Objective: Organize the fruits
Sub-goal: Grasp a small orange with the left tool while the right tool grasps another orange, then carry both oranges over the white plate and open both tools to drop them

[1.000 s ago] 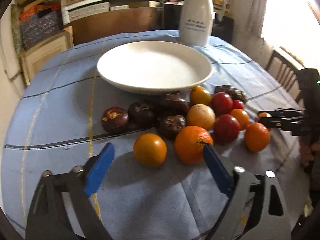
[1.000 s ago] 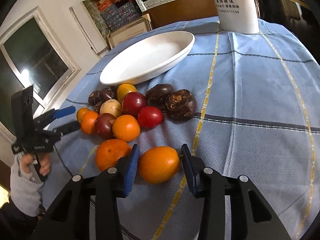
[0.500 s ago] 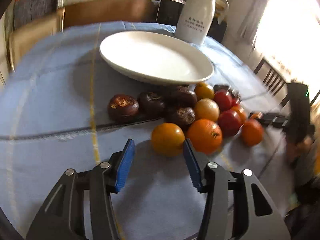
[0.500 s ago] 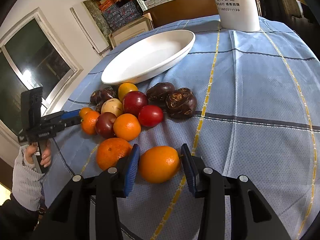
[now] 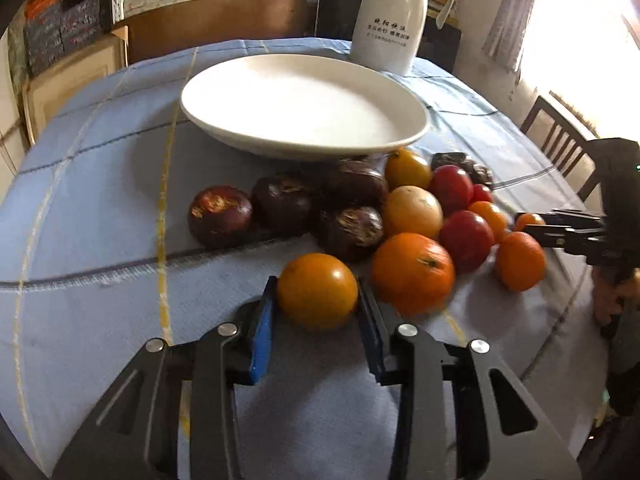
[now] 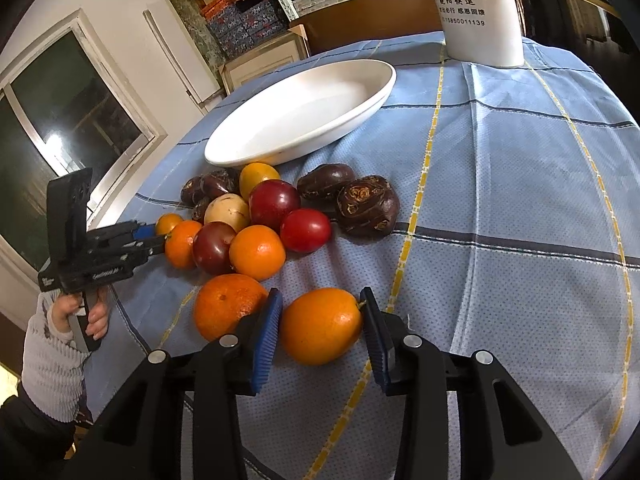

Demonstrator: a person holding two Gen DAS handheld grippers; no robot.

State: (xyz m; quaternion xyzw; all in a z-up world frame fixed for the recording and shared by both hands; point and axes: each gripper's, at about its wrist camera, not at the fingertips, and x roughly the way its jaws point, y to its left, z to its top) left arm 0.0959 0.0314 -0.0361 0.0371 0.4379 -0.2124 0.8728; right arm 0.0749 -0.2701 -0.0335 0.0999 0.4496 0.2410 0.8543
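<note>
The left gripper point(image 5: 318, 320) has just closed its blue fingers point(image 5: 262, 336) on a round orange fruit point(image 5: 317, 290), and the right gripper point(image 6: 320, 340) pinches an oval orange fruit point(image 6: 321, 325) on the blue-clothed bench point(image 6: 500, 200).

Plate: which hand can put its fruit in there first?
Probably left. The left gripper is shut on the yellow-orange fruit, with the white plate straight ahead. The right gripper brackets an oval orange, grip unclear, and sees the plate off to its left.
</note>
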